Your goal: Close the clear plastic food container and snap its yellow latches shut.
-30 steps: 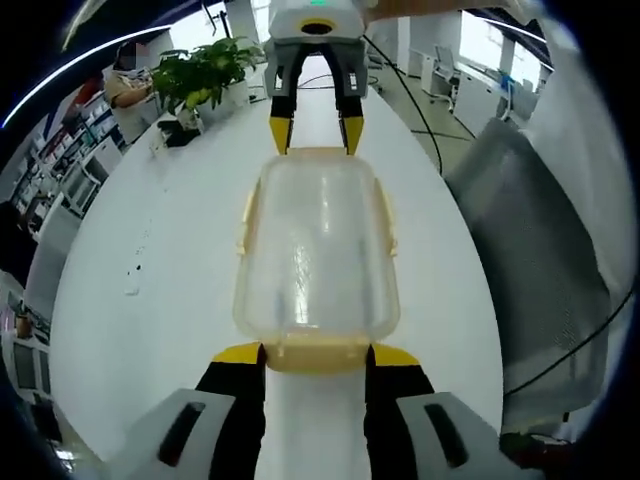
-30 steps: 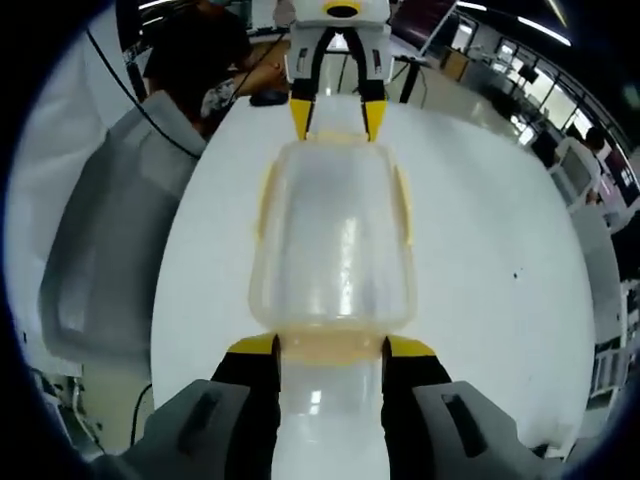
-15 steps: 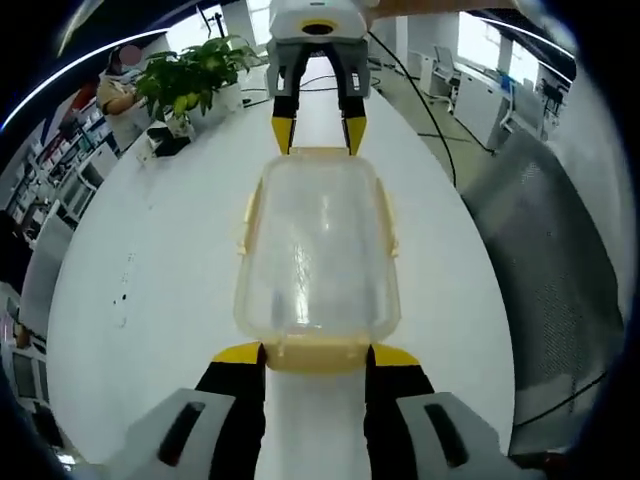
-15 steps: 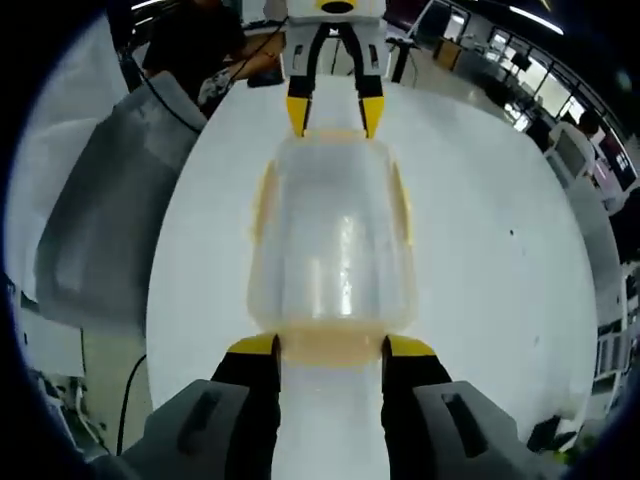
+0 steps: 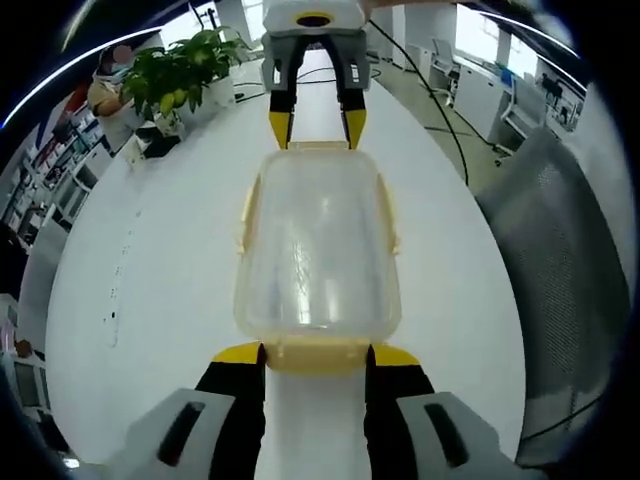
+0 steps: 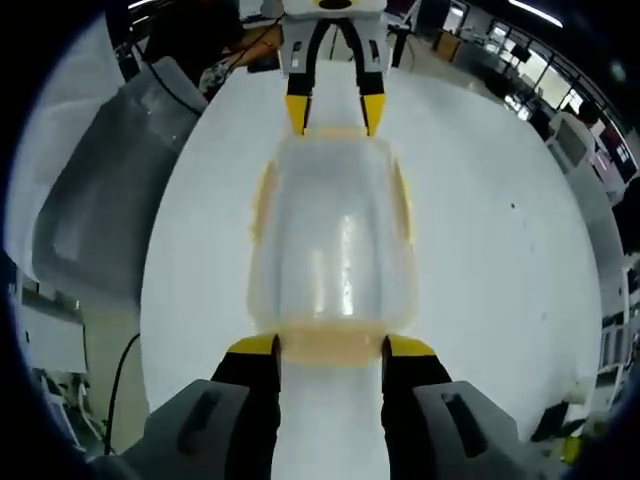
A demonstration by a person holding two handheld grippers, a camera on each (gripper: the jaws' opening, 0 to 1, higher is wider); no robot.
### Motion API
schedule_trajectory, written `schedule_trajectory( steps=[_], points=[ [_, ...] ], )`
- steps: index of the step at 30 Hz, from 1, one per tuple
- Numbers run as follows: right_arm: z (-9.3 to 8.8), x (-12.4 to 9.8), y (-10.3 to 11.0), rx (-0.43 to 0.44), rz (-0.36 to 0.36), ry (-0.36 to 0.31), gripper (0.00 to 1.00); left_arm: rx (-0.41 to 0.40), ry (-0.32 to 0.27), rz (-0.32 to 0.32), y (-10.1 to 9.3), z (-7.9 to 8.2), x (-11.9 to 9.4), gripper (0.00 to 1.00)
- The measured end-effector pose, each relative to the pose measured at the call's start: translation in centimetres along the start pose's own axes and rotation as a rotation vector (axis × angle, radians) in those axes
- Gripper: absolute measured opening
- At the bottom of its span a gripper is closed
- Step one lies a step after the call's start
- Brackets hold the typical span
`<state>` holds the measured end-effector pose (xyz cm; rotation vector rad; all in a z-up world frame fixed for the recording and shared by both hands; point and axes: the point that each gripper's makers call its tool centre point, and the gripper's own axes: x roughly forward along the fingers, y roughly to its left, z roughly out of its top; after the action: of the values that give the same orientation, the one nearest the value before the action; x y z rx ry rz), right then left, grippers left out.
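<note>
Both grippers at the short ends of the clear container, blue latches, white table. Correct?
Not quite: the latches are yellow, not blue, as the left gripper view shows. The rest holds: the left gripper and right gripper each sit at a short end of the clear container, on the white table.

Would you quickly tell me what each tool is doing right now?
Left tool: open, jaws flanking an end latch of the container.
Right tool: open, jaws flanking the opposite end latch.
</note>
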<state>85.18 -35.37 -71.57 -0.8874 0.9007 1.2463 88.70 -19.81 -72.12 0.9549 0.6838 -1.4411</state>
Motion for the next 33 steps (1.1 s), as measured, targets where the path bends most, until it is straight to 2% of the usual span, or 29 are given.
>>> schedule_trajectory(
  steps=[25, 33],
  points=[
    [-1.5, 0.4, 0.1, -0.013, 0.007, 0.016, 0.36, -0.006, -0.004, -0.006, -0.5, 1.3, 0.4, 0.32],
    [-1.4, 0.5, 0.0, -0.019, 0.008, 0.013, 0.36, -0.015, 0.001, -0.008, -0.5, 1.0, 0.3, 0.33]
  ],
)
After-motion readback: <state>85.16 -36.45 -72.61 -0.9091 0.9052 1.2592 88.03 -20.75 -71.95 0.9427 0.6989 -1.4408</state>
